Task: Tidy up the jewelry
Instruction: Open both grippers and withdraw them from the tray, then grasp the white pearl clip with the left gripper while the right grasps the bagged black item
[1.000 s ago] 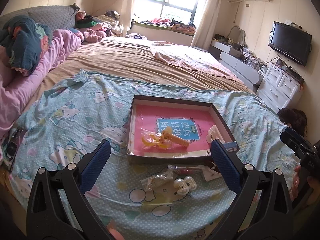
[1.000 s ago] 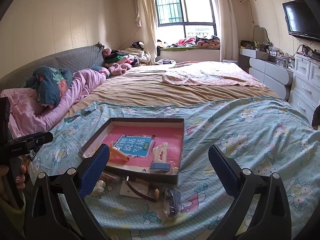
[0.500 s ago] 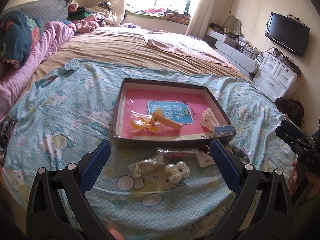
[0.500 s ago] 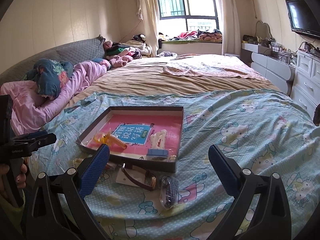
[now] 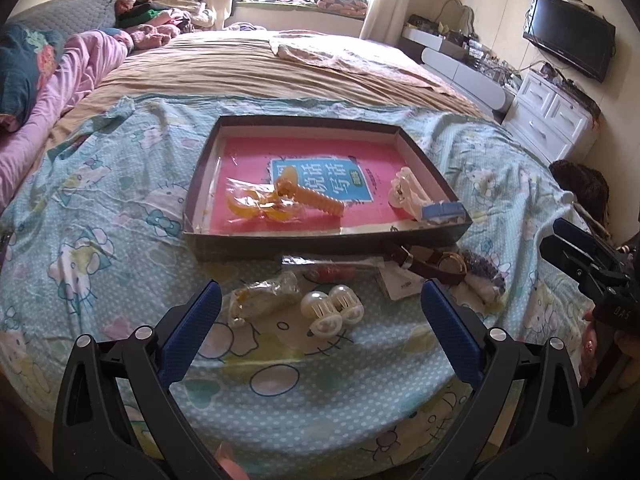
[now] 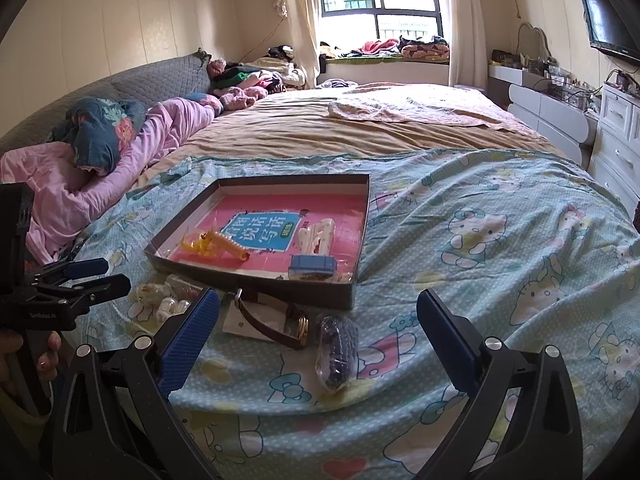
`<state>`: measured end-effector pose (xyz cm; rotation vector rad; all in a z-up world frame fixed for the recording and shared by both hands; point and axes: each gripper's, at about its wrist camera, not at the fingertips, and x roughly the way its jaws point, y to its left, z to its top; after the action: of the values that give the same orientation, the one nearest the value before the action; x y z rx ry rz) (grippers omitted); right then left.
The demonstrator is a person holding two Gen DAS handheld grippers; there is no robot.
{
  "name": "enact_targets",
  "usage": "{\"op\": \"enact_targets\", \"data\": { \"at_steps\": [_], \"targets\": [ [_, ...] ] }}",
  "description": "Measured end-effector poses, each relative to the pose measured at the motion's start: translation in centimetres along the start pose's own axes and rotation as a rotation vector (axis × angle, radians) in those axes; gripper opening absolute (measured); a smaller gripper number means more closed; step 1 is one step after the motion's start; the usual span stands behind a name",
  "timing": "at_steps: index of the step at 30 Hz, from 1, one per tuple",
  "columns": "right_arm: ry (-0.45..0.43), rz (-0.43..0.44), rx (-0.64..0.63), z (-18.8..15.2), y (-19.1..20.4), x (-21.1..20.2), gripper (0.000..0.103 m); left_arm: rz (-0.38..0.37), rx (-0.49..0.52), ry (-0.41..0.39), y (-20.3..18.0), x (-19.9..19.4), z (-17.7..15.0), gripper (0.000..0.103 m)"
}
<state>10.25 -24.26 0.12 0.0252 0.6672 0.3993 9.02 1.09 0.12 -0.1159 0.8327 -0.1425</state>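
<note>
A shallow dark box (image 5: 424,152) (image 6: 256,284) lies on the blue cartoon bedspread, with a pink lining. Inside it are a yellow hair clip (image 5: 308,196) (image 6: 228,242), a white clip (image 5: 408,192) (image 6: 318,234) and a small blue box (image 5: 442,211) (image 6: 312,265). In front of the box lie a bagged item (image 5: 262,298), two pearl-white round pieces (image 5: 330,308) (image 6: 170,305), a red item in plastic (image 5: 332,270), a brown-strap watch (image 5: 434,265) (image 6: 276,322) and a bagged dark bead string (image 5: 484,268) (image 6: 338,346). My left gripper (image 5: 320,320) hovers open over the pearl pieces. My right gripper (image 6: 318,332) stands open over the watch and beads.
The bed carries a tan sheet (image 5: 260,68), pink bedding (image 6: 100,168) and a clothes pile at the left. White drawers (image 5: 552,120) and a wall TV (image 5: 568,36) stand at the right. A hand (image 6: 16,356) holds the other gripper at the left edge of the right wrist view.
Both grippers have moved forward and lower toward the loose items in front of the box; the box and items look larger. Both stay open.
</note>
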Motion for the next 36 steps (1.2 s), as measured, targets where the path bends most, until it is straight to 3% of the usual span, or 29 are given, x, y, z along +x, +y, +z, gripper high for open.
{"op": "enact_targets", "data": {
  "at_steps": [30,36],
  "targets": [
    [0.152,-0.017,-0.028,-3.7,-1.3,5.1,0.098,0.002,0.001,0.117,-0.8,5.1,-2.4,0.093],
    [0.198,-0.01,-0.037,-4.3,-1.6,6.6,0.076,0.001,-0.002,0.124,-0.8,5.7,-2.6,0.093]
  ]
}}
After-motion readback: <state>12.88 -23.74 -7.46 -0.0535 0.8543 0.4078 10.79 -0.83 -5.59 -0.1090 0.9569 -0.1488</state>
